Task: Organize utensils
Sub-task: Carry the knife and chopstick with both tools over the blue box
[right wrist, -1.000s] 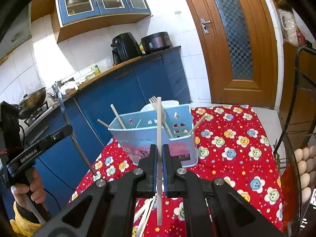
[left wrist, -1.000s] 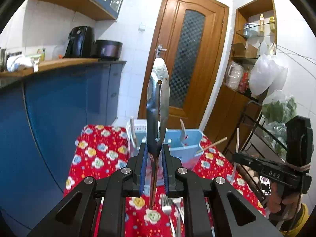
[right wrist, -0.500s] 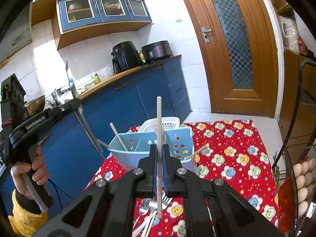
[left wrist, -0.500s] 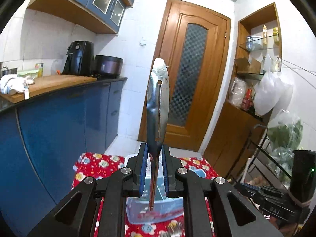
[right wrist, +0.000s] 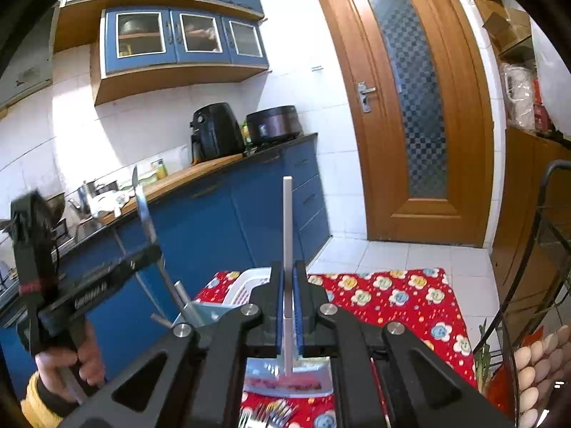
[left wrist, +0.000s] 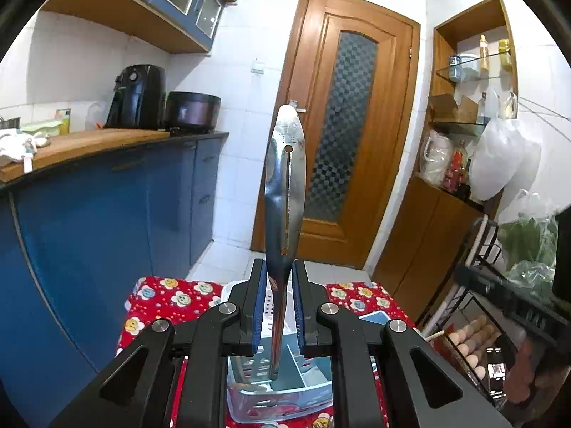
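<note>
Left gripper: fingers closed on a slotted steel utensil, held upright above the blue utensil caddy.
Right gripper: fingers pinched nearly together on a thin white chopstick, also upright over the caddy.
Surface: red flowered cloth; loose forks lie near its front edge.
Risk: both pieces descend together and could collide or strike a divider.
Risk: the narrow stick may pivot and slip.

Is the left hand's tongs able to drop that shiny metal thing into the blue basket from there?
Probably yes. The left tongs grip the metal utensil upright, its lower end hanging right over the blue basket, with nothing in between.
</note>
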